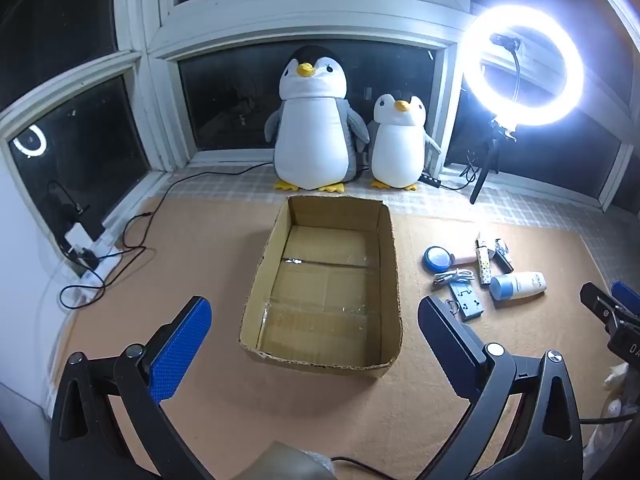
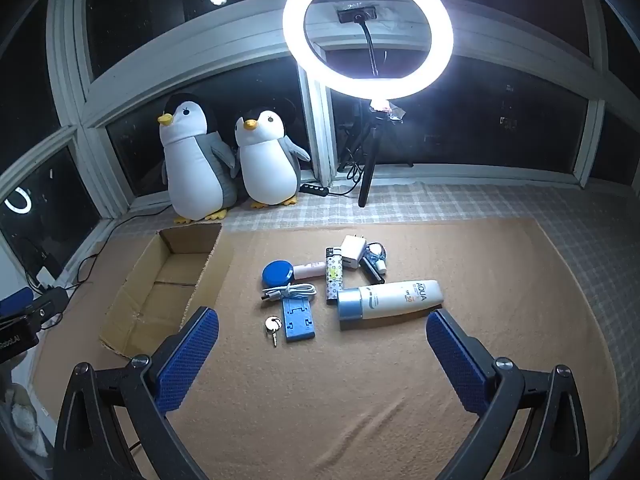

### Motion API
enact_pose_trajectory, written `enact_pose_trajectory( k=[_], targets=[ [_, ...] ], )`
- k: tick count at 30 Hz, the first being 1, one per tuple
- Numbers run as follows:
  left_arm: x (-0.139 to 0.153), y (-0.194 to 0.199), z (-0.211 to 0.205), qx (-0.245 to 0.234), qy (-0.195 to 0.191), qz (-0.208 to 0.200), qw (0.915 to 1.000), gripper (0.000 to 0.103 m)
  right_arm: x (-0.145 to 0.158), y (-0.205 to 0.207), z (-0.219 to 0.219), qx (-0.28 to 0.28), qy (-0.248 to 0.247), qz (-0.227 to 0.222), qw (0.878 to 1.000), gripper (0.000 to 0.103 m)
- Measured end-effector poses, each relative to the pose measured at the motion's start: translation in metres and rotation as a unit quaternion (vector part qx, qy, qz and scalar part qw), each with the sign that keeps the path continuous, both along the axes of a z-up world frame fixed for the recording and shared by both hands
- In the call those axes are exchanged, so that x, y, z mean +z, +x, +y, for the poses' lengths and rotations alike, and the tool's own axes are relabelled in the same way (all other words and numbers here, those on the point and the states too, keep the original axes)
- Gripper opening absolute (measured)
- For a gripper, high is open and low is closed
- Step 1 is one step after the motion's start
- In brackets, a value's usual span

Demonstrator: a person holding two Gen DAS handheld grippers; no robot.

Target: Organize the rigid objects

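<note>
Nothing is packed yet: at left of the right-wrist frame the cardboard box [image 2: 160, 296] sits empty, while centre-frame the blue tin [image 2: 277, 273], lighter [image 2: 334, 276], charger [image 2: 353, 257] and sunscreen bottle [image 2: 390, 299] await you. Your left tool [image 1: 316, 332] and right tool [image 2: 322, 340] gape wide, holding nothing.

The left gripper [image 1: 316, 316] tilts downward, jaws spread wide, nothing between them; the right gripper [image 2: 322, 334] likewise, empty; its tip shows at three o'clock in the left view.

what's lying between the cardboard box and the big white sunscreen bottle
In the right wrist view, between the cardboard box and the sunscreen bottle: a coiled white cable, a blue stand and a key.
</note>
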State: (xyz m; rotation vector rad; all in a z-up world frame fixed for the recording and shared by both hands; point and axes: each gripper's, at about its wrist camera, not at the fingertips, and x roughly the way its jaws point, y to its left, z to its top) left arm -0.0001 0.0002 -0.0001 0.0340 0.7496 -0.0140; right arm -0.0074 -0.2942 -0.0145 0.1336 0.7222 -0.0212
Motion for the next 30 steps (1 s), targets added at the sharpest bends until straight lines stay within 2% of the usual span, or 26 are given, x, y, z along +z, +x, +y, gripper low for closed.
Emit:
enact_pose_trajectory(
  k=[5,7,13,16,30],
  targets=[
    [-0.003,0.000,0.003,0.009,-0.012,0.012,0.9998,0.102,0.000,0.001,0.012,-0.002,0.003,-0.004,1.000,0.103],
    [-0.001,0.003,0.001,0.013,-0.007,0.014,0.9998,0.102,-0.001,0.001,0.004,-0.002,0.007,-0.005,1.000,0.103],
    [-0.007,0.002,0.005,0.014,-0.009,0.011,0.9998,0.102,-0.002,0.006,-0.008,-0.001,0.004,-0.002,1.000,0.103],
    [-0.005,0.003,0.003,0.016,-0.007,0.010,0.9998,0.102,-0.002,0.005,0.002,-0.004,-0.009,-0.003,1.000,0.103],
    [-0.004,0.001,0.002,0.020,-0.002,0.003,0.9998,0.102,-0.005,0.005,0.003,-0.004,-0.011,-0.003,1.000,0.103]
  ],
)
